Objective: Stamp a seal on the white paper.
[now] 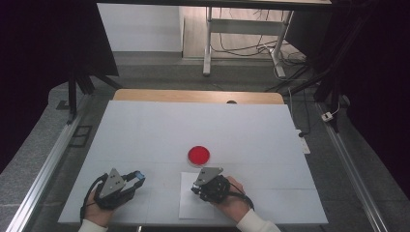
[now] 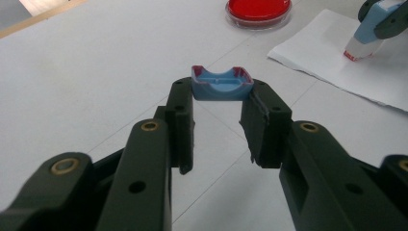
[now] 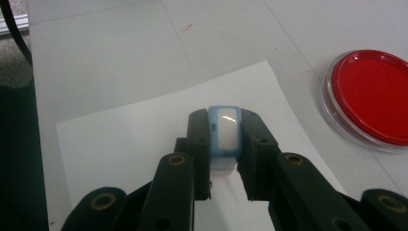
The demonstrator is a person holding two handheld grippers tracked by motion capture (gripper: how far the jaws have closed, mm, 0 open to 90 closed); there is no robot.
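Right claw [image 3: 223, 166] clenched on a blue stamp [image 3: 224, 132], face down on white paper [image 3: 120, 159] at frame centre. Left claw [image 2: 219, 127] grips the stamp's blue cap [image 2: 222, 83]. Red ink dish [image 3: 373, 98] upper right. Risk: tilted press w/ a thin grip could smudge.

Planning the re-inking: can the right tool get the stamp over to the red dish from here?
Probably yes: the red dish sits just beyond the right tool, with bare table between them.
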